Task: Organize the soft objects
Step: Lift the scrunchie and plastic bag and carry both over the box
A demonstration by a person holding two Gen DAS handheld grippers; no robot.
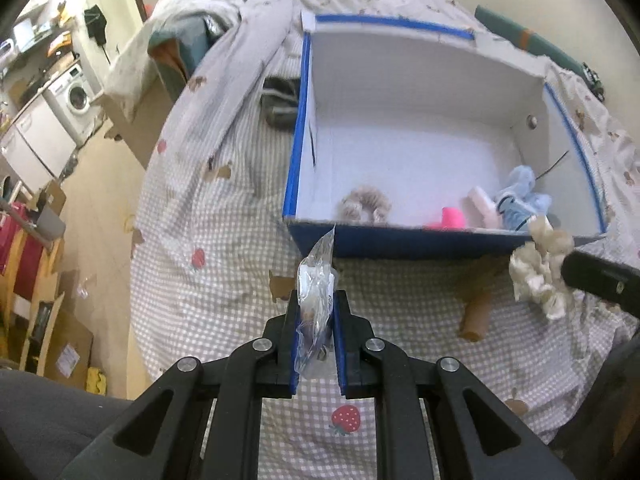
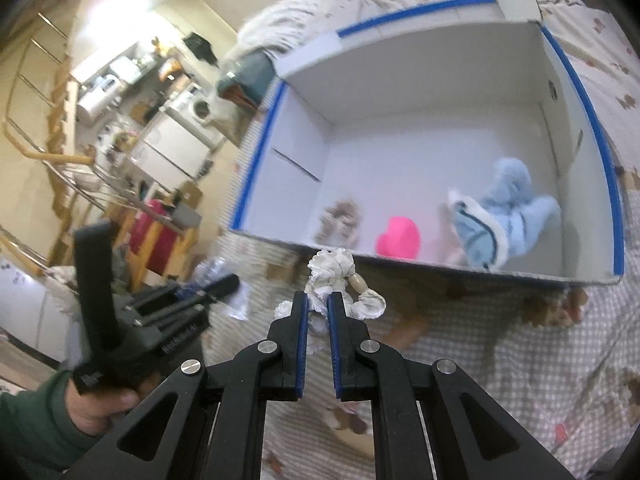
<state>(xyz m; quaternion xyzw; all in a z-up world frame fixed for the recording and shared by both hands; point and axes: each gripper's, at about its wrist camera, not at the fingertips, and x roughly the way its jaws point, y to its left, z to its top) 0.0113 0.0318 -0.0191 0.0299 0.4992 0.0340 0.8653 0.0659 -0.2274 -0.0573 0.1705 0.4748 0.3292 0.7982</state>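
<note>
My left gripper (image 1: 318,300) is shut on a clear plastic packet (image 1: 316,280) and holds it above the checked bedspread, just in front of the blue-edged white box (image 1: 298,152). My right gripper (image 2: 318,300) is shut on a cream scrunchie (image 2: 334,276) with a bead, close to the box's near wall (image 2: 440,268). That scrunchie (image 1: 540,268) also shows at the right of the left wrist view. Inside the box lie a beige scrunchie (image 1: 364,204), a pink piece (image 1: 452,218), a pale pink item (image 1: 482,206) and a light blue cloth (image 1: 520,200).
The box sits on a bed with a checked cover (image 1: 224,240) and a rumpled quilt (image 1: 248,40) behind it. A brown printed shape (image 1: 476,316) marks the cover. In the right wrist view a hand (image 2: 100,404) in a green sleeve holds the other gripper. Floor and appliances lie left.
</note>
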